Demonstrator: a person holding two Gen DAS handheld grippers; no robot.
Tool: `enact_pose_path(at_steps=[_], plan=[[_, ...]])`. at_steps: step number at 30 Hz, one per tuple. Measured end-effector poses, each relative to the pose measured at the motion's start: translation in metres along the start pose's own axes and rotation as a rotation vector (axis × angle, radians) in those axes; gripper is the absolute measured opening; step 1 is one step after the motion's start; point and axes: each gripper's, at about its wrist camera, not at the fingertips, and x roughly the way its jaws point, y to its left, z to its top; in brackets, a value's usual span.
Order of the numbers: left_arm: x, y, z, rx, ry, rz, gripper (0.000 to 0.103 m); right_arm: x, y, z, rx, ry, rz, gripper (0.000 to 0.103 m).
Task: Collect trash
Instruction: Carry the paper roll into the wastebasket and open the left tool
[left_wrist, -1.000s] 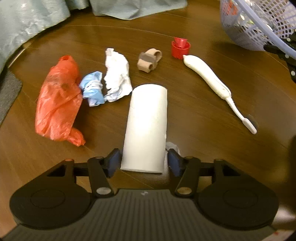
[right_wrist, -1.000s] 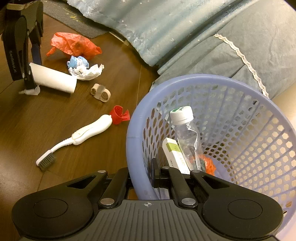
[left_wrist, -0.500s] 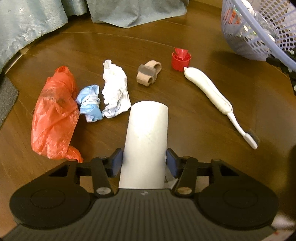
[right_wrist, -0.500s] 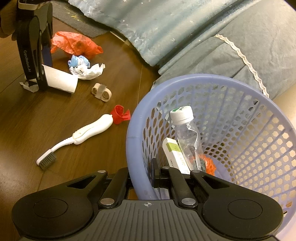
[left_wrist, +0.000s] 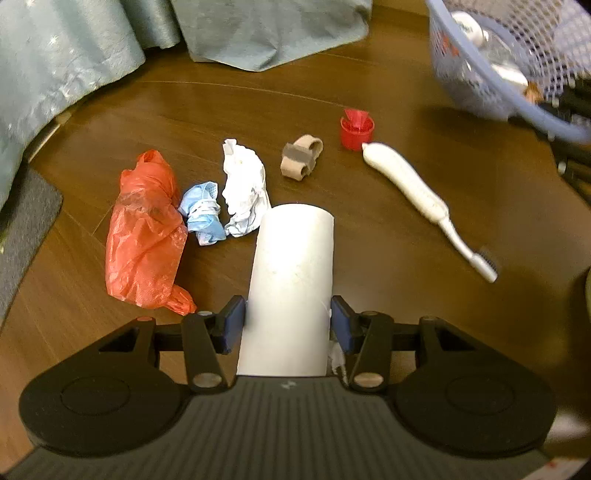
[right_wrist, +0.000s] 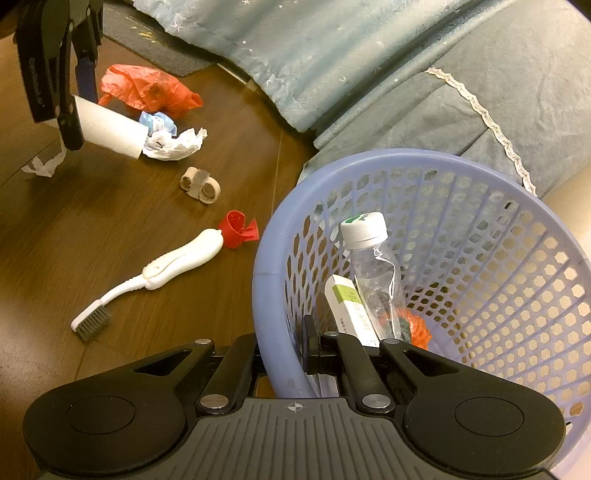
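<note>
Trash on the wooden floor (left_wrist: 369, 229): the white paper roll (left_wrist: 291, 291) is pinched across its width by the left gripper (left_wrist: 288, 321), long axis running straight out ahead along the fingers, far end pointing at the crumpled white tissue (left_wrist: 243, 188). Right wrist view shows the roll (right_wrist: 107, 131) lifted clear of the floor and tilted, a torn paper scrap (right_wrist: 40, 166) trailing under it. Blue basket (right_wrist: 443, 229) lies ahead and to the right of the left gripper, well apart, so the carry looks to be rightward across the toothbrush (left_wrist: 417, 188) and red cap (left_wrist: 356, 129). Right gripper (right_wrist: 280, 350) is clamped on the basket rim, one finger outside, one inside the wall, so it is the nearer hand to the basket but occupied.

Left view gives only a blurred corner of the basket (left_wrist: 498, 74); right view shows its contents: clear bottle (right_wrist: 373, 273), green-and-white box (right_wrist: 349, 306), something orange at the bottom. Left on the floor: orange plastic bag (left_wrist: 144, 232), blue mask (left_wrist: 203, 214), beige ring piece (left_wrist: 301, 157)
</note>
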Motion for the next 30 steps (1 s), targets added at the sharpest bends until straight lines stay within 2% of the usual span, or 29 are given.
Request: enact_pose_path(at_steps=[22, 30], plan=[[-0.013, -0.015, 0.028, 0.010, -0.011, -0.051, 0.045, 0.000, 0.000, 0.001, 0.002, 0.001, -0.002, 0.001], [-0.027, -0.021, 0.044, 0.037, -0.052, -0.068, 0.045, 0.000, 0.000, 0.002, 0.000, 0.001, -0.002, 0.001]])
